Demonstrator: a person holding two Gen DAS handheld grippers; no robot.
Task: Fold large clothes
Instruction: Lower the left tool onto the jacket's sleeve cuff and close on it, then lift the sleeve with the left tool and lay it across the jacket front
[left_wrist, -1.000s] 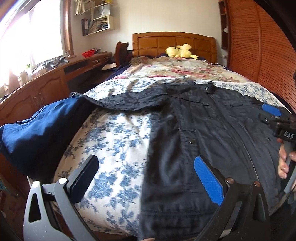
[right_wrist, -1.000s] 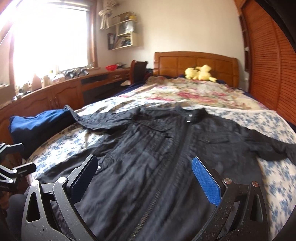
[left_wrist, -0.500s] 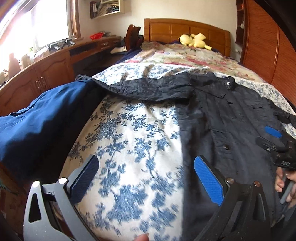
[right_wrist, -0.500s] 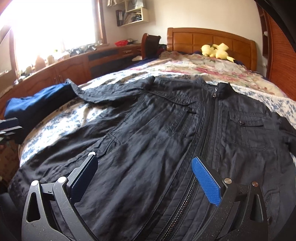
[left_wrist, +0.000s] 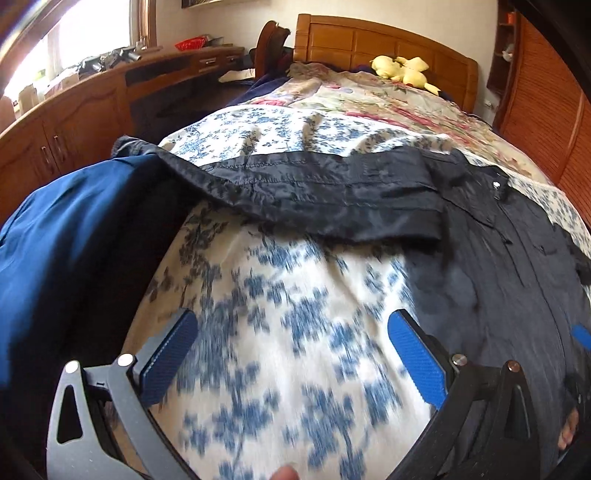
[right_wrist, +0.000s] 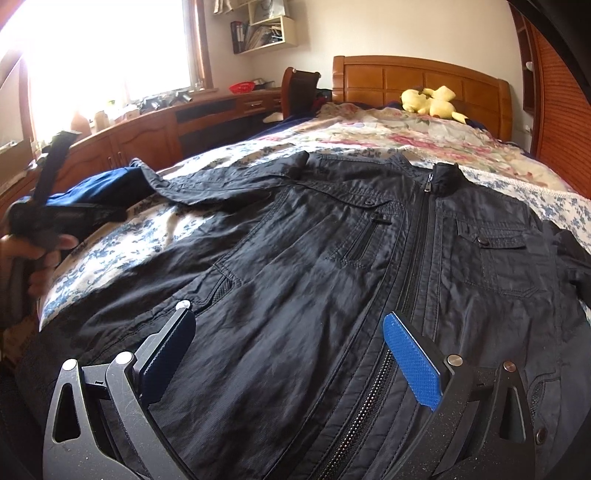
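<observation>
The left tool (left_wrist: 291, 354) gapes empty over the flowered bedspread (left_wrist: 288, 332) near the bed's left edge. The right tool (right_wrist: 288, 350), also spread wide, hovers above the black jacket (right_wrist: 332, 258) (zipped, front up), lying flat across the bed, one sleeve (left_wrist: 295, 188) reaching toward a blue garment (left_wrist: 55, 251).

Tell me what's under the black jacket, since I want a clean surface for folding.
The jacket lies on a blue-floral sheet; its left sleeve end drapes over a blue garment. Whatever lies beneath the jacket's body is covered.
</observation>
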